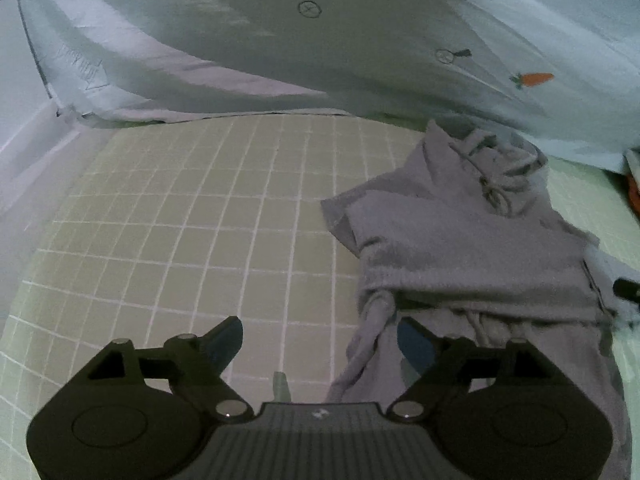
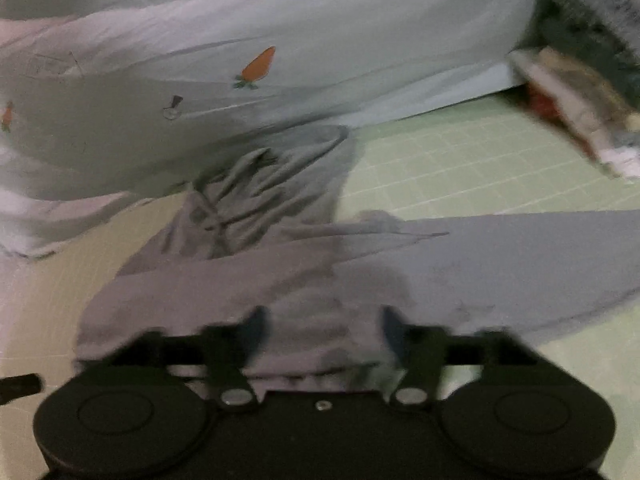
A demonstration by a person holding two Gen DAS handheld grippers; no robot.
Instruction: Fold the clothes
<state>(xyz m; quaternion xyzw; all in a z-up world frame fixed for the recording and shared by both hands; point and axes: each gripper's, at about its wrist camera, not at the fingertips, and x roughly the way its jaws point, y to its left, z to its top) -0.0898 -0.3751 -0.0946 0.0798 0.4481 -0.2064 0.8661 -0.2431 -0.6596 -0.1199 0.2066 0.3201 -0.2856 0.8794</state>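
A grey hooded sweatshirt (image 1: 472, 240) lies partly folded on a green gridded mat (image 1: 200, 220), its hood and drawstrings at the far end. My left gripper (image 1: 320, 340) hangs open above the mat by the sweatshirt's left edge, and nothing sits between its fingers. In the blurred right wrist view the same sweatshirt (image 2: 280, 264) spreads below, with one sleeve (image 2: 520, 264) stretched out to the right. My right gripper (image 2: 324, 328) is open over the grey cloth, its fingers apart and holding nothing.
A pale blue sheet (image 1: 360, 40) printed with carrots (image 1: 534, 79) is bunched along the far side of the mat. A blurred pile of other cloth (image 2: 580, 112) lies at the right. Another gripper's dark tip (image 2: 20, 386) shows at the left edge.
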